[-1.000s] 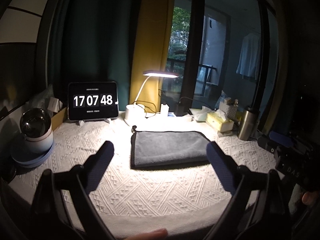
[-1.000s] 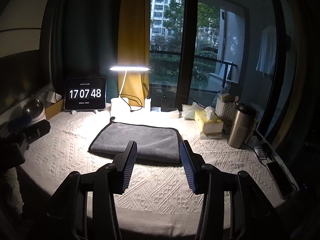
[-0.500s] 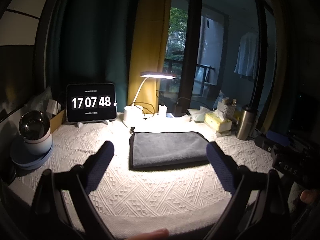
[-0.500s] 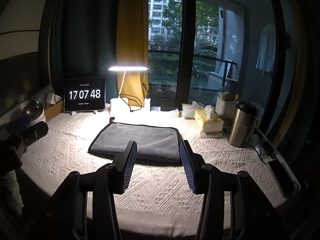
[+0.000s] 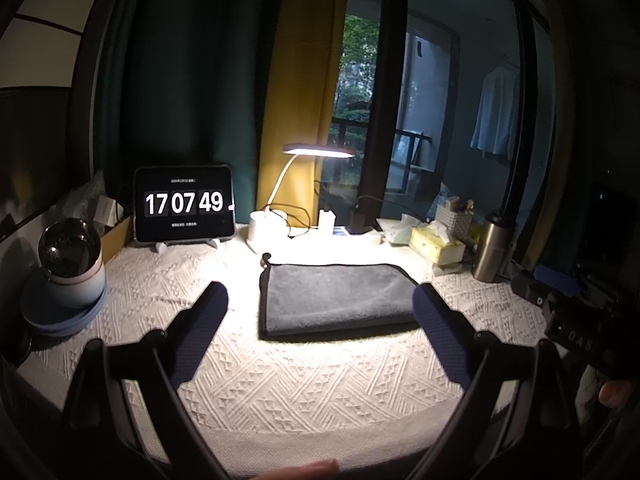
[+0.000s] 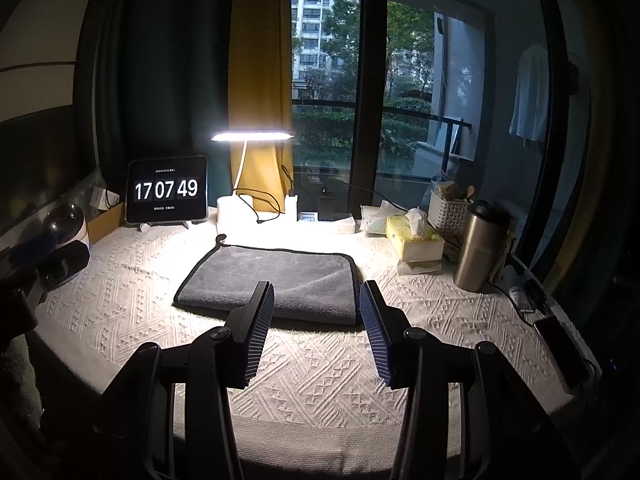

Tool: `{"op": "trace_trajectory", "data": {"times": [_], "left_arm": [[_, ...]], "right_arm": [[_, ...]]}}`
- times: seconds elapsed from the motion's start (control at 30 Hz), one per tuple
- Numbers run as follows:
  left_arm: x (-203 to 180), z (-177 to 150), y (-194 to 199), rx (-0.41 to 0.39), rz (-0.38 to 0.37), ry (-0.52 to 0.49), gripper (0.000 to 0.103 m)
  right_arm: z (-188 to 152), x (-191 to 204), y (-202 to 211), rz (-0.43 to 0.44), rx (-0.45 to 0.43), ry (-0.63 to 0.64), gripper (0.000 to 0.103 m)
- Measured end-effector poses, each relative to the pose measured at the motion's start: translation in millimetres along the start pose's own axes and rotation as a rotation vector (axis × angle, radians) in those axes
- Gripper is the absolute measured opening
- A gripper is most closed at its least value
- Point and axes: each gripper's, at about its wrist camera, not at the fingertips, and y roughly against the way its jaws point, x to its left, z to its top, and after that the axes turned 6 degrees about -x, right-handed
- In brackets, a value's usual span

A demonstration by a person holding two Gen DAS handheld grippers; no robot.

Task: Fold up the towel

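Note:
A grey towel (image 5: 336, 296) lies folded into a flat rectangle on the white textured tablecloth (image 5: 280, 376), under the lamp; it also shows in the right wrist view (image 6: 276, 280). My left gripper (image 5: 320, 300) is wide open and empty, held above the table's front, short of the towel. My right gripper (image 6: 316, 300) is open and empty, its fingertips just before the towel's near edge. The right gripper's body (image 5: 576, 312) shows at the right of the left wrist view.
A tablet clock (image 5: 184, 204) and a lit desk lamp (image 5: 316, 152) stand at the back. A bowl on a plate (image 5: 68, 272) sits left. A tissue box (image 6: 416, 240), steel tumbler (image 6: 480, 248), basket (image 6: 448, 208) and phone (image 6: 564, 344) are on the right.
Both grippers have stayed nearly still, open and empty, with only slight drift. The towel has not moved. The clock has changed from 17:07:48 to 17:07:49.

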Motion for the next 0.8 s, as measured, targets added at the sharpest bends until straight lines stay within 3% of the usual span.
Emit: {"op": "trace_trajectory", "data": {"times": [0.8], "left_arm": [[-1.6,1.6,-1.4,-0.003,0.010,0.005,0.095]], "right_arm": [[2.7,4.1,-1.0,0.005,-0.007,-0.002,0.047]]}}
